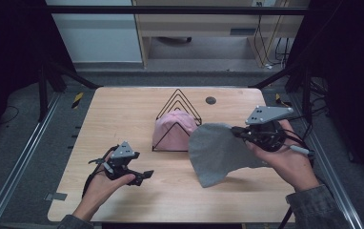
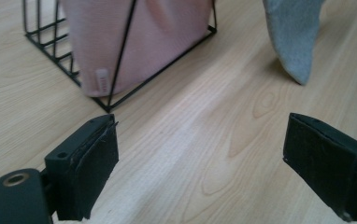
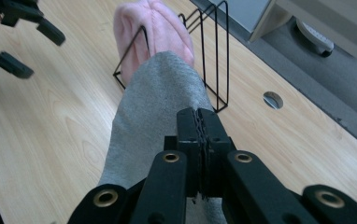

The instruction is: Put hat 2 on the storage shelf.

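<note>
Holding pink cloth (image 1: 172, 131): wire rack (image 1: 177, 102) | right claw (image 1: 235, 130) pinching grey cloth (image 1: 216, 152) | left claw (image 1: 142, 175) spread

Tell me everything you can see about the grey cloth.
The grey cloth is plain, soft-looking knit fabric, with no visible print. The right gripper has its jaws shut on its upper edge, so it hangs draped, its lower corner trailing toward the wooden table. It hangs beside the black wire rack that holds a pink cloth.

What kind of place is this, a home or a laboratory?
Probably a laboratory or recording workspace. The pale wooden table stands between metal floor rails and black frame bars, with cables hanging beneath a bench behind. A person's hands hold black two-jaw grippers there.
</note>
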`<state>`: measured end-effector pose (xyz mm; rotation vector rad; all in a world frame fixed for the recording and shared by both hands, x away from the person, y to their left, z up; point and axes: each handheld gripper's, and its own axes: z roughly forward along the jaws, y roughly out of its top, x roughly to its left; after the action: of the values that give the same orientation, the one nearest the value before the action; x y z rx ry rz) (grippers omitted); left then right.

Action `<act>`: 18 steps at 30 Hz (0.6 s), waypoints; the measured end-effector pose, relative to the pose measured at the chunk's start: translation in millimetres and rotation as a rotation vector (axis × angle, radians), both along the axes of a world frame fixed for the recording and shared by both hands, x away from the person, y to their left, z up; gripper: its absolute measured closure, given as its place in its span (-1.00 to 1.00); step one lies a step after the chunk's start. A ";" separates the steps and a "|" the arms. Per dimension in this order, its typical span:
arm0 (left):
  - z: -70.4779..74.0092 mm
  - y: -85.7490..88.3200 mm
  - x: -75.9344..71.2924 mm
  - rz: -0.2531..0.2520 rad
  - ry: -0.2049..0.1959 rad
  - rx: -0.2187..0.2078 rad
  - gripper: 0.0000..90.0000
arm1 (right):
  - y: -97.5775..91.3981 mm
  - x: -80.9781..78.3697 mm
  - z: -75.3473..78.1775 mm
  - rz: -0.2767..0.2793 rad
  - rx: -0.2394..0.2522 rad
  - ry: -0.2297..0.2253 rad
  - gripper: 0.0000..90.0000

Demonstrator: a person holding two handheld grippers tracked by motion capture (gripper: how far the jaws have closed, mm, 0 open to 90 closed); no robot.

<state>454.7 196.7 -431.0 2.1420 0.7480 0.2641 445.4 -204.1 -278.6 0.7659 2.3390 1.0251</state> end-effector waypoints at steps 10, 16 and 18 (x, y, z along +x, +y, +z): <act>3.4 -38.5 -4.8 -0.122 0.012 -0.008 -0.65 | 18.3 -9.6 22.7 0.050 0.013 -0.035 0.97; 5.4 -71.2 -1.6 -0.180 0.016 -0.031 -0.48 | 35.6 -7.6 31.6 0.083 0.011 -0.042 0.97; 5.1 -81.4 0.4 -0.188 0.020 -0.045 -0.37 | 37.6 -7.2 31.9 0.087 0.008 -0.044 0.97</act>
<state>455.1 115.3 -425.9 2.1577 0.5540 0.1250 438.3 -166.4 -246.7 0.6429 2.3496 1.0778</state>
